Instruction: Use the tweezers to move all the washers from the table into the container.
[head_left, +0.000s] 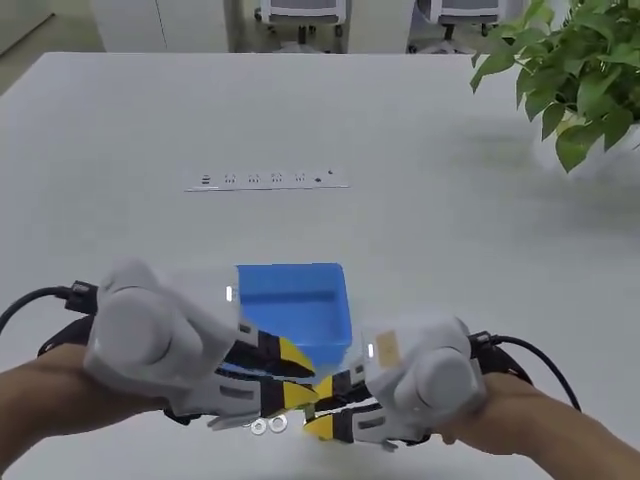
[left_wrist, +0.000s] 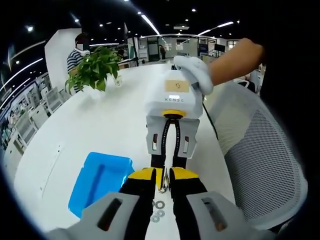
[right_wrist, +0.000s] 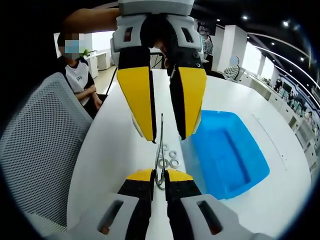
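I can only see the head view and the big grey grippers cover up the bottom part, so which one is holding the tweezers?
Observer: The right gripper. In its own view its jaws are shut on the tweezers, which point at the left gripper.
Operator: Is the other one squeezing them too?
Observer: It doesn't look like it. In the right gripper view, the left gripper has its jaws apart, one on each side of the tweezers.
Operator: How many washers are there to pick up?
Observer: I count at least three washers. They lie close together on the table, near the jaw tips and beside the container.
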